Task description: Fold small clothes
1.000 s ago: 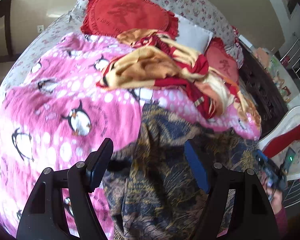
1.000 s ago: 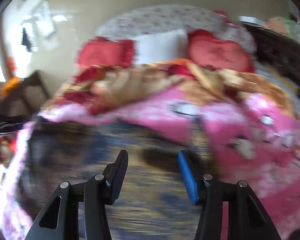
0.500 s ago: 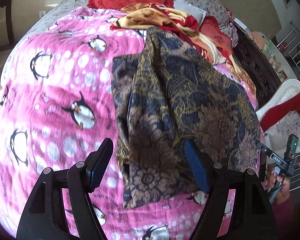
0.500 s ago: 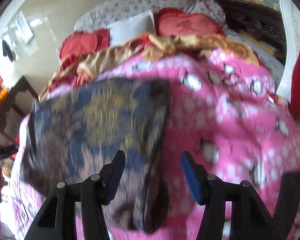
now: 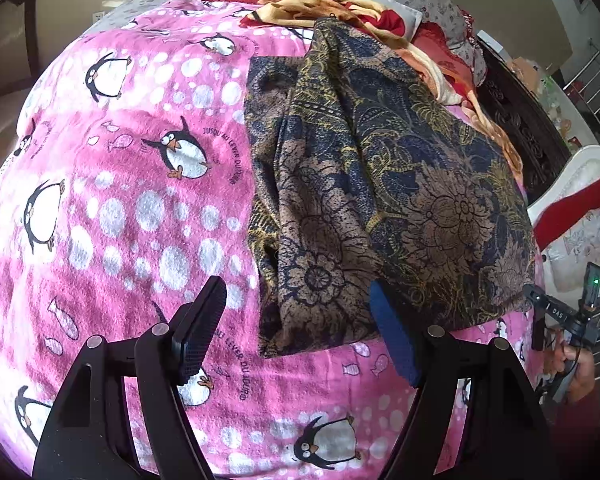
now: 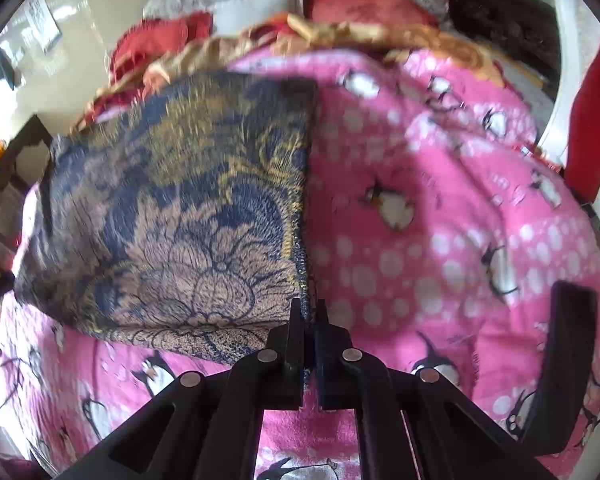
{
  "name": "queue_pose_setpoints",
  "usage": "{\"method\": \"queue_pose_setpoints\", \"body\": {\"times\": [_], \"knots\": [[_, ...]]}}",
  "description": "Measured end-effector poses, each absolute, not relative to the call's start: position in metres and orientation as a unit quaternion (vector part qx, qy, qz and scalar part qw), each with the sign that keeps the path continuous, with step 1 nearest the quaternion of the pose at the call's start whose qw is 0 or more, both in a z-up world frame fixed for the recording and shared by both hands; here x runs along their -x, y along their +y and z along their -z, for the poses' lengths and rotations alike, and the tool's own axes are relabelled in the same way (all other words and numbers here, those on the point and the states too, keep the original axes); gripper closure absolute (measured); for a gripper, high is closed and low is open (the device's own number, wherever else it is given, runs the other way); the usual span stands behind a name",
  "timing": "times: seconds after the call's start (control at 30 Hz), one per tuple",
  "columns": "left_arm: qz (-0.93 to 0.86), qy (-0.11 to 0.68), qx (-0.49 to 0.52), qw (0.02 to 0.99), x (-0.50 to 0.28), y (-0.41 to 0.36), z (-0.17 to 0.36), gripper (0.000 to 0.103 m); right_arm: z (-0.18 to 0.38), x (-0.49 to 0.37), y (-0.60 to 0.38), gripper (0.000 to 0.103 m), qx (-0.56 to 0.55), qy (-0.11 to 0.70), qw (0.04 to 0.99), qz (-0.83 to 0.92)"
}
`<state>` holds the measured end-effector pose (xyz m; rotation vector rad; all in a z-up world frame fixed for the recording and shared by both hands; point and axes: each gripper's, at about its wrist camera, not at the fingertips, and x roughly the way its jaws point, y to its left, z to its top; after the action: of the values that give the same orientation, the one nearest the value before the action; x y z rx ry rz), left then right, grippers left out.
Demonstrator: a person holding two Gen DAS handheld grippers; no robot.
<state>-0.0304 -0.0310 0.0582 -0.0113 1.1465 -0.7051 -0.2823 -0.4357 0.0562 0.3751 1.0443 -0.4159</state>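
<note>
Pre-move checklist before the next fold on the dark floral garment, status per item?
1. Right hand-held gripper shut on the floral garment's near corner: ok.
2. Left hand-held gripper open, nothing between its pads: ok.
3. Left has a hold on the garment's other near corner: not ok, it hangs above the edge.
4. Garment lying flat: not ok, deep creases on its left half.
5. Room on the pink penguin blanket to fold onto: ok.
6. Garment's far end free of the red-gold cloth: cannot tell.

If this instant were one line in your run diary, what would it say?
step: folding | right tool: shut on dark floral garment corner | left tool: open above garment | surface: pink penguin blanket
</note>
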Motion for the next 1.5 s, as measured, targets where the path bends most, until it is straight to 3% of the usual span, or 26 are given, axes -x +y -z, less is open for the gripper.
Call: {"method": "queue_pose_setpoints", "body": {"times": [0.1, 0.17, 0.23, 0.73, 0.8, 0.87, 1.1, 1.13, 1.2, 1.23, 1.27, 1.33, 1.37, 1.5], "knots": [[0.327, 0.528, -0.003, 0.784, 0.035, -0.032, -0.056, 0.029, -0.073, 0.281, -0.431, 0.095, -0.134, 0.480, 0.830, 0.251], [0.323, 0.523, -0.018, 0.788, 0.038, -0.034, -0.054, 0.029, -0.090, 0.279, -0.427, 0.078, -0.124, 0.460, 0.837, 0.269], [0.314, 0.518, -0.032, 0.795, 0.039, -0.036, -0.052, 0.029, -0.109, 0.269, -0.417, 0.075, -0.124, 0.436, 0.855, 0.253], [0.290, 0.505, -0.025, 0.813, 0.028, -0.032, -0.049, 0.029, -0.099, 0.039, -0.227, 0.075, -0.041, 0.456, 0.888, -0.042], [0.288, 0.506, -0.022, 0.812, 0.026, -0.029, -0.047, 0.029, -0.096, 0.012, -0.210, 0.071, -0.051, 0.461, 0.884, -0.062], [0.288, 0.509, -0.017, 0.811, 0.024, -0.027, -0.045, 0.029, -0.095, -0.004, -0.199, 0.058, -0.057, 0.460, 0.884, -0.068], [0.317, 0.506, 0.009, 0.802, 0.024, -0.024, -0.043, 0.029, -0.068, -0.034, -0.155, 0.057, -0.038, 0.494, 0.866, -0.072], [0.323, 0.506, 0.013, 0.799, 0.024, -0.024, -0.043, 0.029, -0.064, -0.036, -0.154, 0.058, -0.033, 0.495, 0.866, -0.070], [0.339, 0.508, 0.015, 0.792, 0.026, -0.025, -0.041, 0.029, -0.059, -0.038, -0.151, 0.074, -0.017, 0.494, 0.867, -0.066], [0.347, 0.508, 0.014, 0.788, 0.029, -0.025, -0.041, 0.029, -0.056, -0.040, -0.149, 0.089, -0.012, 0.497, 0.865, -0.066], [0.354, 0.507, 0.012, 0.786, 0.032, -0.025, -0.041, 0.030, -0.056, -0.039, -0.148, 0.093, -0.013, 0.502, 0.862, -0.071], [0.366, 0.501, 0.005, 0.785, 0.040, -0.023, -0.044, 0.030, -0.061, -0.029, -0.147, 0.096, -0.014, 0.503, 0.860, -0.087], [0.366, 0.497, -0.001, 0.787, 0.043, -0.023, -0.045, 0.030, -0.065, -0.025, -0.143, 0.102, -0.013, 0.500, 0.860, -0.099], [0.358, 0.487, -0.009, 0.797, 0.046, -0.022, -0.053, 0.030, -0.064, -0.024, -0.128, 0.102, 0.029, 0.505, 0.855, -0.114]]}}
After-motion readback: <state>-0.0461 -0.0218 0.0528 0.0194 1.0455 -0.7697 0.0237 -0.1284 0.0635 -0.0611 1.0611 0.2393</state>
